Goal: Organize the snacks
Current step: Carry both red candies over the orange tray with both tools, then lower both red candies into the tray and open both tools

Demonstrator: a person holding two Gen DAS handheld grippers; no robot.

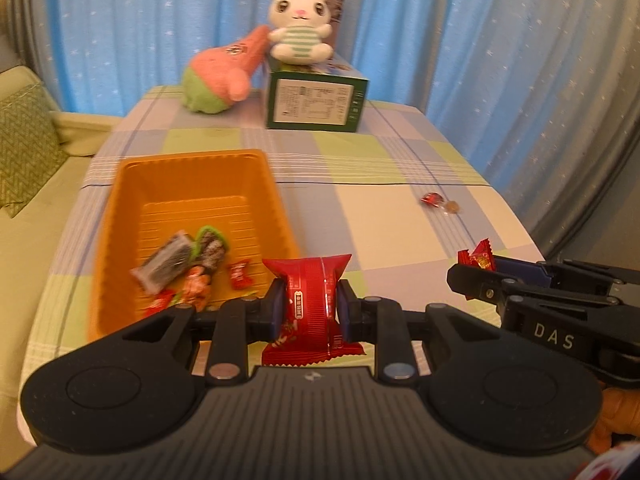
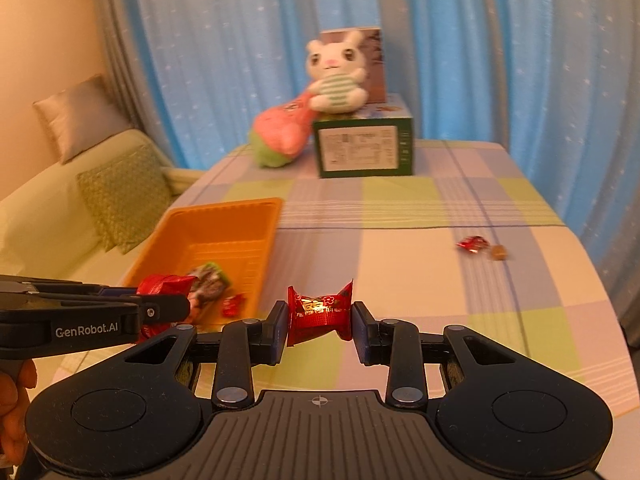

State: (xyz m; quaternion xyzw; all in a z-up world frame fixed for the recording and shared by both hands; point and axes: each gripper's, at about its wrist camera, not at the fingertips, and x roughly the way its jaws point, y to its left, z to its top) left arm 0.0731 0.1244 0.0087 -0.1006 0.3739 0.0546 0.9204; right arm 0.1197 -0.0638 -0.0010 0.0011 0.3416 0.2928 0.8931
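My left gripper (image 1: 312,306) jaws clench a red snack packet (image 1: 310,304) above the orange tray (image 1: 192,176) by the tabletop's left edge, ready for dropping; my right gripper (image 2: 320,322) jaws pinch a red candy (image 2: 320,312), waiting alongside.

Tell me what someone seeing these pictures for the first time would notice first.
Probably the two grippers up front, each shut on a red snack: the left gripper on a long red packet, the right gripper on a small red candy. Next, the orange tray on the left of the checked tablecloth, with a few snacks inside. At the far end, a white bunny toy sits on a green box.
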